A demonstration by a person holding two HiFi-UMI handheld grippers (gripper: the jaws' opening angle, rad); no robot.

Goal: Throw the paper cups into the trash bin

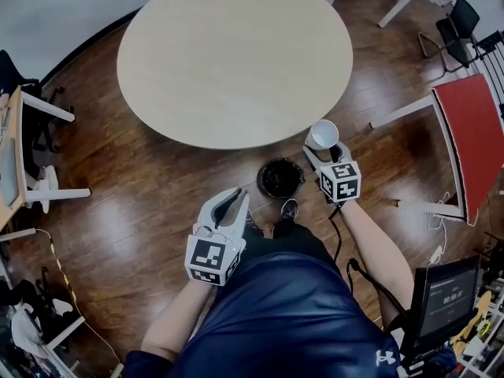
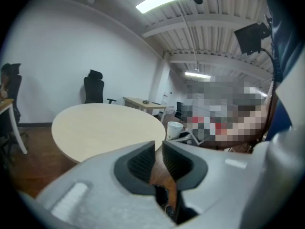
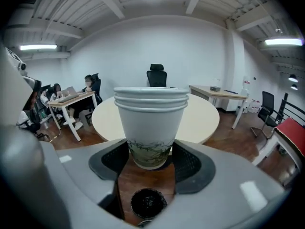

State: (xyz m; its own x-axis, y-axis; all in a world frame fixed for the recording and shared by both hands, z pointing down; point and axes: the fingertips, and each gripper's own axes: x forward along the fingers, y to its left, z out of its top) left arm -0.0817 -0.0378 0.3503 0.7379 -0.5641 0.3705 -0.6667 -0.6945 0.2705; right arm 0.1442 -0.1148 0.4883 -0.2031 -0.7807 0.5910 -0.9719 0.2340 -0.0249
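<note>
A stack of white paper cups with a green leaf print stands upright between the jaws of my right gripper, just off the round table's near edge. In the right gripper view the pads press on the lower part of the cups, and the right gripper is shut on them. The black trash bin stands on the floor below and a little left of the cups; it shows under the jaws as the bin. My left gripper hangs lower left, jaws together, holding nothing. The left gripper view shows the cups to the right.
A round beige table fills the space ahead. A red-topped table stands at the right, white desks and office chairs around the room. The person's foot is beside the bin on the wooden floor.
</note>
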